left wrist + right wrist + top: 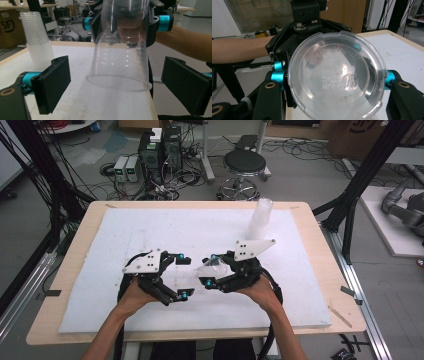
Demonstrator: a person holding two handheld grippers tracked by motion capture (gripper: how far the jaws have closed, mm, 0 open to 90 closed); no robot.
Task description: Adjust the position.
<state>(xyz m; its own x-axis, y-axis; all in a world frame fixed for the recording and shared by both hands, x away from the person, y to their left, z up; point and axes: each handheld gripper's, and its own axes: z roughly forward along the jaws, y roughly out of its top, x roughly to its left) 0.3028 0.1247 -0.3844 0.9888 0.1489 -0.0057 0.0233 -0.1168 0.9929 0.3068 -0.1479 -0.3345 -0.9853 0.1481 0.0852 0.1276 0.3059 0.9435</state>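
A clear plastic cup (pixel 214 268) is held above the white board, and my right gripper (pixel 210 269) is shut on it near its base. In the left gripper view the cup (pixel 120 50) tilts with its open mouth down and toward that camera. In the right gripper view the cup's embossed bottom (pixel 337 77) sits between my right gripper's (pixel 337 100) jaws. My left gripper (pixel 184 276) is open, just left of the cup's mouth and apart from it. Its jaws (pixel 120 85) stand wide on either side of the cup's rim. A tall stack of clear cups (pixel 261 219) stands upright at the board's back right.
A white foam board (pixel 150 235) covers most of the wooden table (pixel 75 265). The stack of cups (pixel 37 37) is near the table's far edge. Beyond the table the floor holds a round stool (pixel 244 164), computer boxes (pixel 160 150) and cables. Black frame posts (pixel 350 195) stand at both sides.
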